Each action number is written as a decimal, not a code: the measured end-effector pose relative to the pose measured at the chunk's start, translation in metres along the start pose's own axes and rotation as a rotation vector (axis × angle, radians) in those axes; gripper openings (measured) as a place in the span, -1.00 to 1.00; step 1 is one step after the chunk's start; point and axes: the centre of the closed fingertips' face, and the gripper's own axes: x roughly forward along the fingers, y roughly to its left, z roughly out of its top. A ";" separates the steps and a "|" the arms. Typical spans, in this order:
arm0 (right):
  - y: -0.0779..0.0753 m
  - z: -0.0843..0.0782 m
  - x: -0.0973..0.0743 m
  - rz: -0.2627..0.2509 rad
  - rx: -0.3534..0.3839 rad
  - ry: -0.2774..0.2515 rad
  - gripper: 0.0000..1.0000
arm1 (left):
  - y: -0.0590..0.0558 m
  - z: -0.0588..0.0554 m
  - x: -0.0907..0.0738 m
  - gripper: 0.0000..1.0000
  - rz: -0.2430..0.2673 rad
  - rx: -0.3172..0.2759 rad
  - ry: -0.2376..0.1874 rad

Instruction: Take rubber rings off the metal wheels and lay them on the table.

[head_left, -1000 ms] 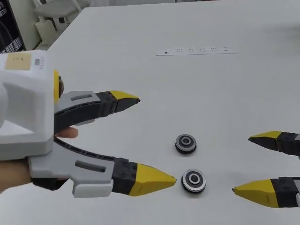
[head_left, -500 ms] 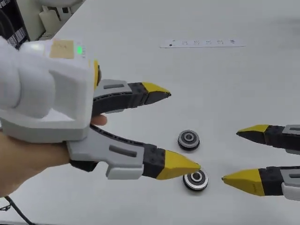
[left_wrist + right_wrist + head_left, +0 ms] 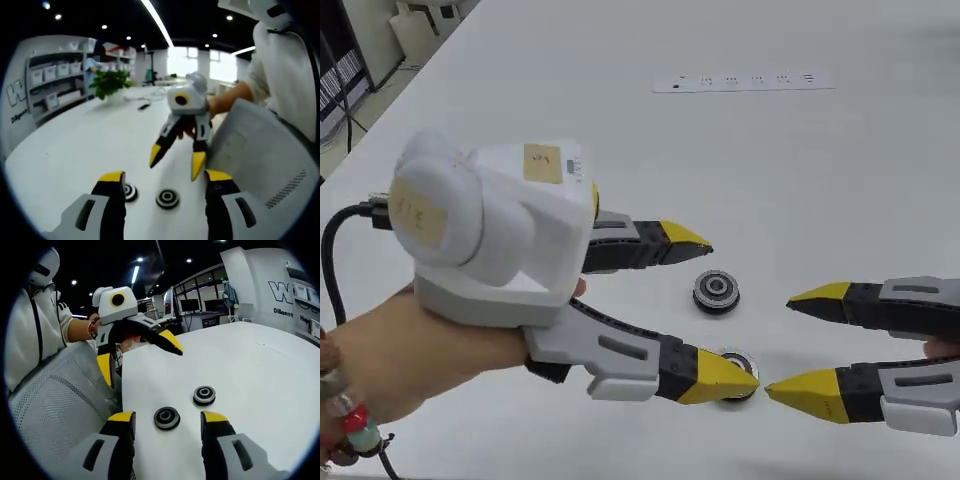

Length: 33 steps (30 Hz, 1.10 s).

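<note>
Jaws: L gripper (image 3: 728,310) was spread, R gripper (image 3: 779,343) spread too, tips facing | near wheel (image 3: 740,362) sat by near edge of table (image 3: 820,180), partly under L lower tip, dark ring on | far wheel (image 3: 717,291) lay just beyond, apart | white strip (image 3: 743,81) lay twd far edge.

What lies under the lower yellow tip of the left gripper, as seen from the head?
A metal wheel lies there on the table. The tip of the left gripper covers most of the wheel in the head view, so it cannot be judged whether they touch.
</note>
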 end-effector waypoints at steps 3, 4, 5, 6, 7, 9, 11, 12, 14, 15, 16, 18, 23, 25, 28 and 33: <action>0.003 -0.004 0.005 0.015 -0.015 0.012 -0.07 | -0.001 -0.005 0.003 0.28 -0.006 0.009 0.012; 0.002 -0.005 0.006 0.013 -0.016 0.013 -0.08 | -0.001 -0.006 0.004 0.27 -0.008 0.012 0.012; 0.001 -0.005 0.008 0.010 -0.017 0.015 -0.10 | -0.001 -0.007 0.005 0.27 -0.007 0.011 0.011; 0.001 -0.007 0.009 0.008 -0.028 0.024 -0.10 | -0.001 -0.008 0.007 0.26 -0.007 0.013 0.009; 0.000 -0.008 0.009 0.006 -0.038 0.028 -0.10 | -0.001 -0.010 0.007 0.25 -0.008 0.017 0.010; -0.001 -0.010 0.010 0.006 -0.044 0.034 -0.12 | -0.002 -0.016 0.010 0.22 -0.013 0.039 0.030; -0.002 -0.011 0.011 0.014 -0.043 0.042 -0.13 | -0.002 -0.020 0.011 0.20 -0.019 0.047 0.040; -0.002 -0.012 0.011 0.016 -0.046 0.046 -0.13 | -0.003 -0.022 0.012 0.19 -0.022 0.048 0.043; -0.002 -0.014 0.013 0.023 -0.060 0.057 -0.16 | -0.005 -0.025 0.014 0.16 -0.039 0.033 0.039; -0.002 -0.015 0.014 0.029 -0.064 0.062 -0.16 | -0.005 -0.026 0.016 0.13 -0.040 0.015 0.027; -0.001 -0.016 0.015 0.038 -0.063 0.066 -0.17 | -0.005 -0.028 0.018 0.10 -0.039 0.003 0.022; -0.001 -0.019 0.018 0.045 -0.065 0.071 -0.18 | -0.007 -0.033 0.021 0.02 -0.046 0.011 0.032; 0.002 -0.022 0.021 0.066 -0.085 0.083 -0.25 | -0.009 -0.035 0.027 -0.10 -0.047 0.027 0.028; 0.001 -0.023 0.022 0.069 -0.093 0.088 -0.27 | -0.009 -0.038 0.029 -0.17 -0.055 0.032 0.043; 0.000 -0.023 0.024 0.068 -0.095 0.082 -0.29 | -0.007 -0.044 0.031 -0.19 -0.045 0.044 0.054; -0.001 -0.026 0.027 0.073 -0.090 0.083 -0.35 | -0.002 -0.049 0.032 -0.30 -0.028 0.012 0.050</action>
